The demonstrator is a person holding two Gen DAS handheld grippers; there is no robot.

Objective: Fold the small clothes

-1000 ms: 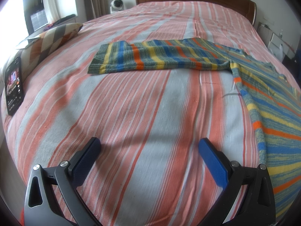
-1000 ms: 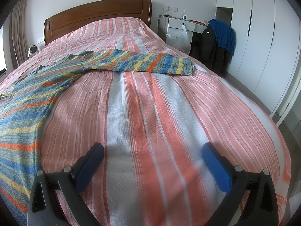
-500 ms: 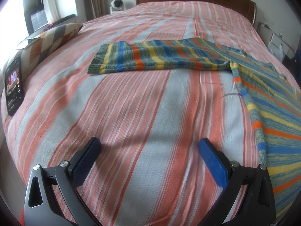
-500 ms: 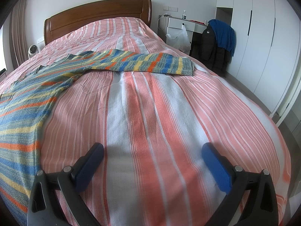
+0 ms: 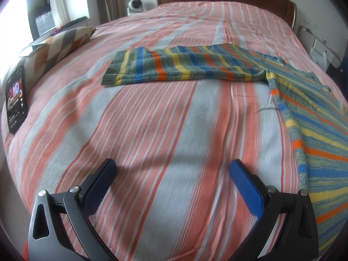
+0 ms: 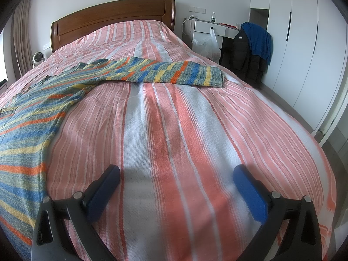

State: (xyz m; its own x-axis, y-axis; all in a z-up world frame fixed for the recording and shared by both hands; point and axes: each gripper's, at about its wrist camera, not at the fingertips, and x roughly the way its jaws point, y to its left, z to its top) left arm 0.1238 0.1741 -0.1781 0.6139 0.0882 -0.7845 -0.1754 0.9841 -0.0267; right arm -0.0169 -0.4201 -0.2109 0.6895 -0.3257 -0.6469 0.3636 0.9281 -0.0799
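Note:
A striped knit sweater [image 5: 315, 117] in blue, yellow, orange and green lies flat on the bed with both sleeves spread out. In the left wrist view its left sleeve [image 5: 174, 65] stretches across the middle and the body runs down the right edge. In the right wrist view the body of the sweater [image 6: 26, 130] fills the left side and the other sleeve [image 6: 174, 74] reaches right. My left gripper [image 5: 173, 169] hovers open over bare bedspread, well short of the sleeve. My right gripper [image 6: 177, 173] is open too, with nothing between its fingers, to the right of the sweater's body.
The bed carries a pink and white striped bedspread [image 5: 152, 119] and a wooden headboard [image 6: 113, 15]. A phone [image 5: 16, 99] and a patterned pillow [image 5: 63, 43] lie at the bed's left edge. A desk with hanging jackets [image 6: 250, 50] and white wardrobes [image 6: 304, 43] stand to the right.

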